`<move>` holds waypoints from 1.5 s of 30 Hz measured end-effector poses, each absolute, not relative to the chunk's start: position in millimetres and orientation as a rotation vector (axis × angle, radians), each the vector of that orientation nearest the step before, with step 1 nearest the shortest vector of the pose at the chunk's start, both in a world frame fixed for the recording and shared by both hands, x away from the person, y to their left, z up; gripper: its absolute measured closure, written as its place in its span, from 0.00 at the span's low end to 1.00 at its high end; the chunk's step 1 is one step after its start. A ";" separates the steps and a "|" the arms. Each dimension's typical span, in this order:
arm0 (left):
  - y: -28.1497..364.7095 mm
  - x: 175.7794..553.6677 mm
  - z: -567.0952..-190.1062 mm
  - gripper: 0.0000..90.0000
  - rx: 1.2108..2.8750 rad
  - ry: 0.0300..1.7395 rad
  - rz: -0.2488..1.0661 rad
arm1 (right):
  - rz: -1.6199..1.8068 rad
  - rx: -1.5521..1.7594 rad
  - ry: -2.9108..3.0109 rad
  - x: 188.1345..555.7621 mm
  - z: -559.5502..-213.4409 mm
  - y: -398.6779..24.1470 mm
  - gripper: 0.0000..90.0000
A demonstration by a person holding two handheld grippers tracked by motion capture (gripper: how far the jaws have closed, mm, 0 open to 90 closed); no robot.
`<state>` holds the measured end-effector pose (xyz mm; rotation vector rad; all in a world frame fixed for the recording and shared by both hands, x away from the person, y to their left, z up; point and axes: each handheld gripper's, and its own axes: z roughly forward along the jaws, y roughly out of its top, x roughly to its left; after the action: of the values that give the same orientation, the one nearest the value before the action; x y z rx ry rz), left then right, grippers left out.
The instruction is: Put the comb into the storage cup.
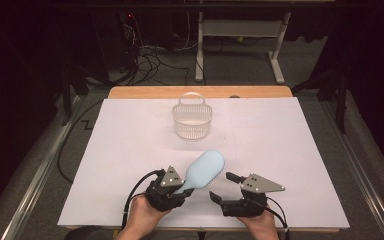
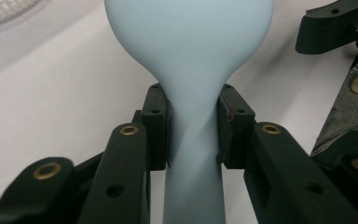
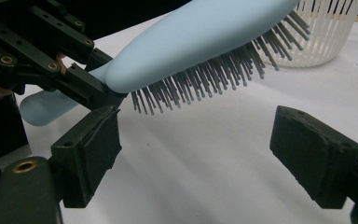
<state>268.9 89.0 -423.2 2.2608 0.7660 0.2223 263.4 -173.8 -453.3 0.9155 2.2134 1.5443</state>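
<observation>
The left gripper is clamped on the narrow neck of the light-blue hairbrush, held raised over the near table with the right gripper spread empty alongside; the heavy head could pivot and slip.

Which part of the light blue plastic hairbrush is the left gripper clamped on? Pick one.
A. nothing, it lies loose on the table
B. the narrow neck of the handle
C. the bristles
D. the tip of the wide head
B: in the left gripper view, the left gripper has both black pads pressed against the narrow neck of the light blue plastic hairbrush, just below its wide head.
</observation>
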 end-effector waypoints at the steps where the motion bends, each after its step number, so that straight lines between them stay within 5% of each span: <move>1: 88.7 268.9 -423.1 0.77 2.261 0.763 0.224 | 1.547 0.915 2.216 263.6 -453.3 -173.7 0.18; 45: 71.7 266.3 -422.2 0.77 2.255 0.717 0.224 | 1.660 1.004 2.248 281.9 -444.6 -160.9 0.17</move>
<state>266.3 71.7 -422.2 2.2548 0.7166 0.2240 281.9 -160.9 -444.6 1.0044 2.2484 1.6603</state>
